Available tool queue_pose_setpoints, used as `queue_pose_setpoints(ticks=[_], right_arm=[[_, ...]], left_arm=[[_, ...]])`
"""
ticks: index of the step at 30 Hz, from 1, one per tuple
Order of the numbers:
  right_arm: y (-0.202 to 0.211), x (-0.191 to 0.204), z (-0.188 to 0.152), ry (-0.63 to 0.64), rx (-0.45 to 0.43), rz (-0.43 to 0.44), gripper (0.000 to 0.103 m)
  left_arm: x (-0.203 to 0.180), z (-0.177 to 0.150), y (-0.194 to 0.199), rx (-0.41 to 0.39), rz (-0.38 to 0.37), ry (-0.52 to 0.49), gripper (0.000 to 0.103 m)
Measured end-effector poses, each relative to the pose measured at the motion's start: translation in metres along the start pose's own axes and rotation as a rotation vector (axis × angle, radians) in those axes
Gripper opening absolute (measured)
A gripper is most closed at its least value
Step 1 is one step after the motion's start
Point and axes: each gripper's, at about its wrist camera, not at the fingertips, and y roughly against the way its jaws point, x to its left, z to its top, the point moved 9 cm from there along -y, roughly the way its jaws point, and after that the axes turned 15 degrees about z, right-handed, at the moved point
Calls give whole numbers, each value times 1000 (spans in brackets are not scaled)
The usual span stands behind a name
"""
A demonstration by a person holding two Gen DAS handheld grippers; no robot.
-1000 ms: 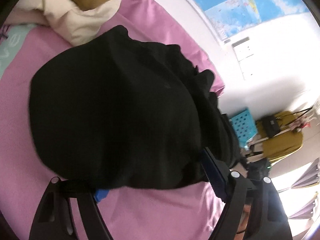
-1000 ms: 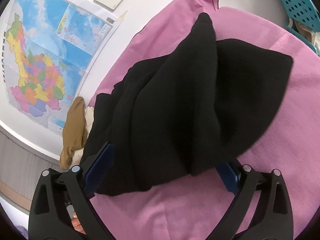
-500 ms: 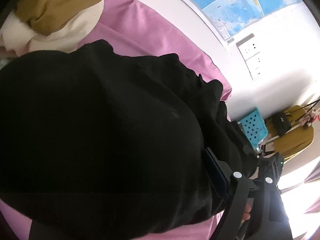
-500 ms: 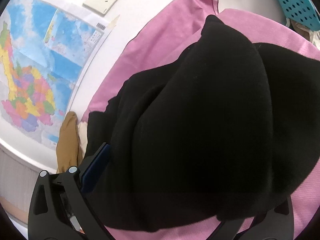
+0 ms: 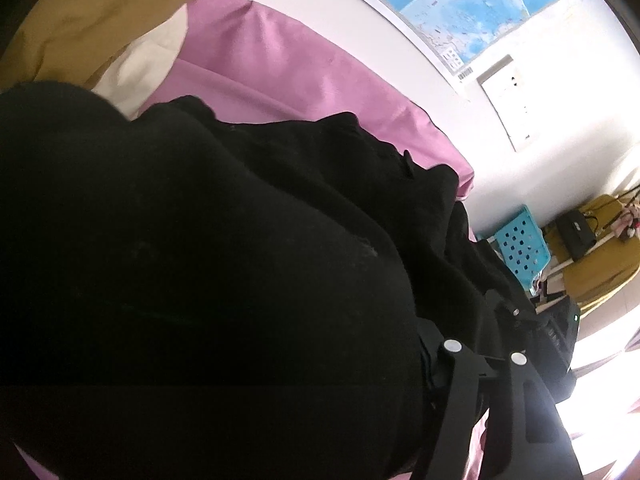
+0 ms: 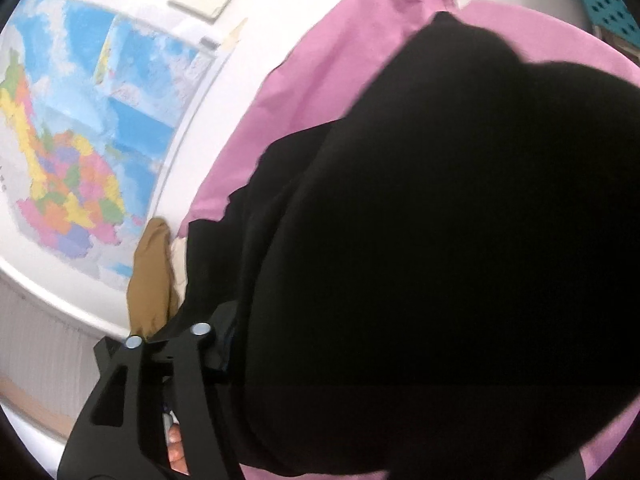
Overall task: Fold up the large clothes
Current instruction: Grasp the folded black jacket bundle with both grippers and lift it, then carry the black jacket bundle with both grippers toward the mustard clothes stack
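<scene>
From my seat the black garment point(image 5: 208, 264) fills both wrist views, bunched and lifted over the pink bed sheet point(image 5: 280, 76) toward its wall-side edge, near the tan and cream clothes point(image 5: 92, 28) heaped at one corner. The cloth covers the fingertips of my left gripper point(image 5: 420, 364) and my right gripper point(image 6: 248, 344), so I cannot tell whether either set of jaws is clamped on it, together or apart. I judge the fold only mid-way: the fabric is draped in a mound, not flat, so laying it down, smoothing and squaring remain.
</scene>
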Motion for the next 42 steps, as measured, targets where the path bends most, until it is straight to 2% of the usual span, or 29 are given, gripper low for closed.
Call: queue_pose_setpoints(ticks=[1,3,4,5,6,7,8,9,10,12,17,26,28,32,38,42], right_arm=[[-3,2,0,1,7,-5,80],[-9,3,1,29,25,-37,80],[-10,0,0,35,28,-49,69],[-11,-2,0,35,34,-46,63],[-11,-4,0,32,39,-38,51],[-10,-5,-1,19,41,-19,42],[-10,-5,-2,12,48,1,38],[-9,-2,-2,18,52,10,31],[-8,1,-2,23,53,18,26],[-6,14,-1,41,56,43,22],[5,56,8,117,41,82,19],[27,153,27,263,25,187,18],[27,178,33,319,20,178,18],[23,223,42,378,11,224,18],[-8,309,49,492,15,329,18],[-54,367,45,541,44,413,18]], left_arm=[[-3,1,0,4,-19,1,83],[-5,3,-2,8,-47,19,87],[-5,5,-2,9,-41,23,87],[-5,6,-3,8,-34,17,85],[-4,7,-4,2,-12,12,69],[-1,7,-5,0,17,5,61],[0,8,-5,3,16,5,58],[-1,8,-4,7,8,11,49],[-1,8,-3,6,11,9,45],[-3,10,-1,9,29,-2,40],[-11,21,19,-10,0,-22,34],[-43,59,87,-105,-63,-129,33],[-49,69,102,-129,-70,-149,32],[-52,98,144,-199,-81,-170,32],[-34,147,228,-375,-24,-189,32],[-2,180,283,-491,51,-175,32]])
